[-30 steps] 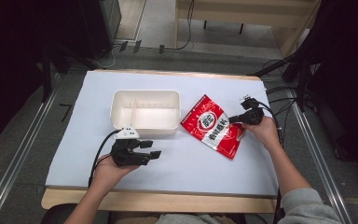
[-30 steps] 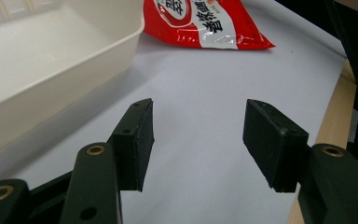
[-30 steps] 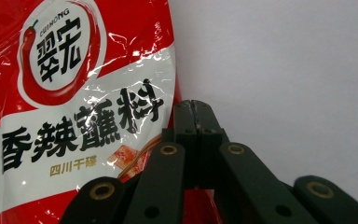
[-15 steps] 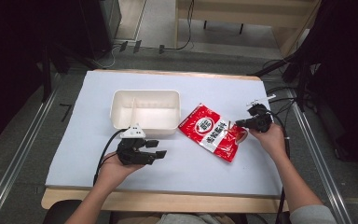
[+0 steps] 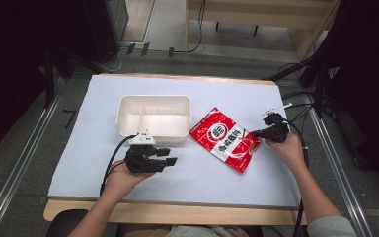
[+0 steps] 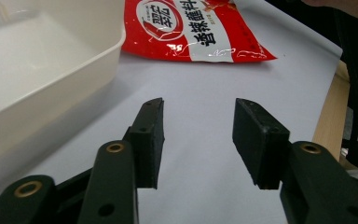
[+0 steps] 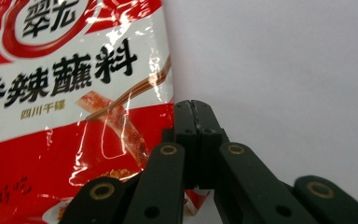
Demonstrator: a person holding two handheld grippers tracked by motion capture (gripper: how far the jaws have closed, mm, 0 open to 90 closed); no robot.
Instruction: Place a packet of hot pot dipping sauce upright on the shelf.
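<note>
Right hand-held gripper (image 7: pixel 196 109) pinched closed at red packet's (image 5: pixel 224 139) edge — left hand-held gripper (image 6: pixel 198 135) agape

Lab or workshop: covered bench (image 5: pixel 227 187), metal rails (image 5: pixel 19 163) alongside, loose cables (image 5: pixel 197 34) across bare floor (image 5: pixel 168 29).

Your left forearm comes in from the bottom edge, angled up and inward. Left hand (image 5: pixel 121 174) wraps the left gripper (image 5: pixel 170 161) from behind, low over the surface, jaws pointing toward your right and standing apart with a clear gap between the pads (image 6: pixel 150 135). Cable trails back along the wrist. Your right forearm runs up the right side. Right hand (image 5: pixel 289 148) holds the right gripper (image 5: pixel 252 134) pointing left, jaws pressed together, tips meeting (image 7: pixel 196 116).
</note>
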